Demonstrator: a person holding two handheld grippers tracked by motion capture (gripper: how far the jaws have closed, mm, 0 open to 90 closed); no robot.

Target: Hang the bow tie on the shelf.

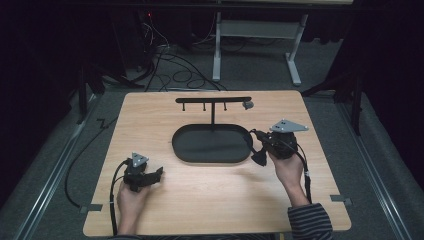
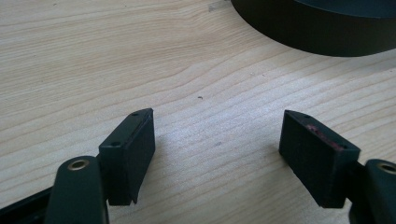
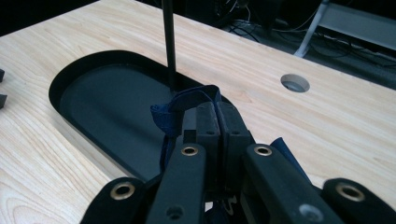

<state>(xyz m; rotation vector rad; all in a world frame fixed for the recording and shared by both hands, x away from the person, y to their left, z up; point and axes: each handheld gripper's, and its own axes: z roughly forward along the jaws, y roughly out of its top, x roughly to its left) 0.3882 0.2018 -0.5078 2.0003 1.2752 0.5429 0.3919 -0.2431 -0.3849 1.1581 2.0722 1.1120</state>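
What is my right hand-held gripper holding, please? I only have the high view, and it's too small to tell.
Observer: In the right gripper view, the right hand-held gripper is shut on a dark blue fabric strap, which loops up over the jaw tips.
Operator: Thank you. Where is it relative to the tray?
Observer: Its tips sit over the near rim of the black oval tray, close to the thin black upright rod rising from it.
Operator: And is my left one open?
Observer: Yes. In the left gripper view, the left hand-held gripper stands wide open over the bare light wooden table, with nothing between the jaws.
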